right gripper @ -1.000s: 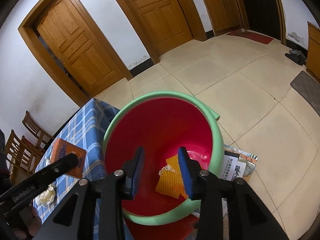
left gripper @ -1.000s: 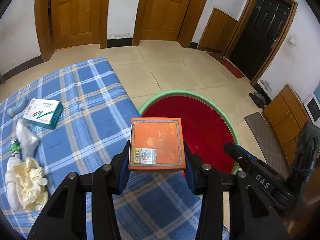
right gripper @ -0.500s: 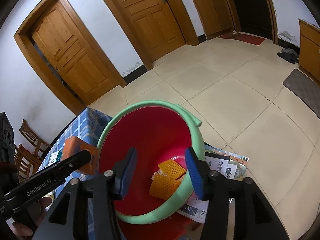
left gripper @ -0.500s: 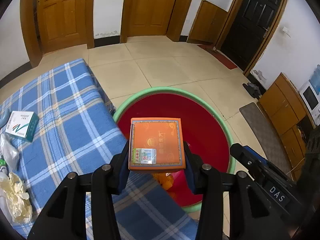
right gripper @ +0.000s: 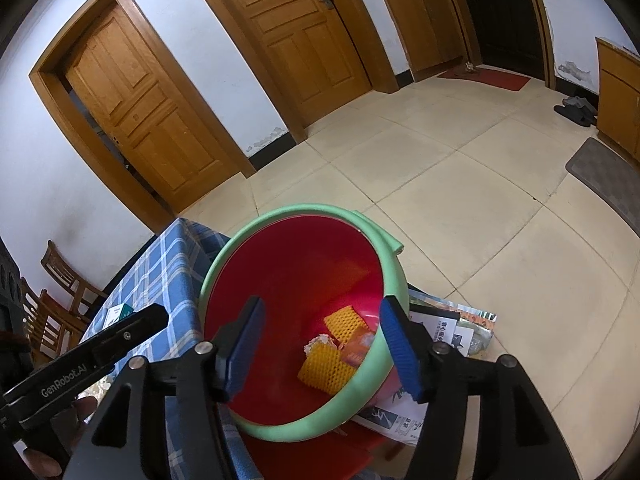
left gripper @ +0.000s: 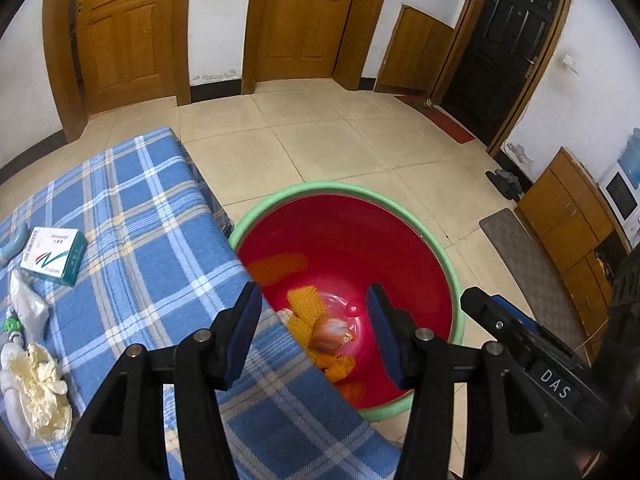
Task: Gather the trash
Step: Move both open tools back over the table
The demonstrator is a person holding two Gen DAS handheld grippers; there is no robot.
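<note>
A red basin with a green rim (left gripper: 340, 189) (right gripper: 300, 210) stands beside the table with the blue checked cloth (left gripper: 132, 220). My left gripper (left gripper: 313, 294) hangs over the basin's near edge. Its jaws are opening and nothing is between them. An orange box (right gripper: 356, 346) (left gripper: 330, 330), blurred, lies in the basin's bottom among yellow foam netting (right gripper: 326, 366) (left gripper: 306, 300). My right gripper (right gripper: 323, 306) is also above the basin, jaws opening and empty. On the cloth lie a green and white box (left gripper: 54, 256), a white tissue (left gripper: 28, 304) and crumpled pale-yellow gloves (left gripper: 42, 384).
Printed papers (right gripper: 444, 332) lie on the tiled floor under the basin's right side. Wooden chairs (right gripper: 60, 280) stand behind the table. A grey mat (left gripper: 532, 272) and a wooden cabinet (left gripper: 568, 216) are to the right.
The left jaws have spread and the orange box has left them and dropped into the basin. The right jaws have widened over the basin.
</note>
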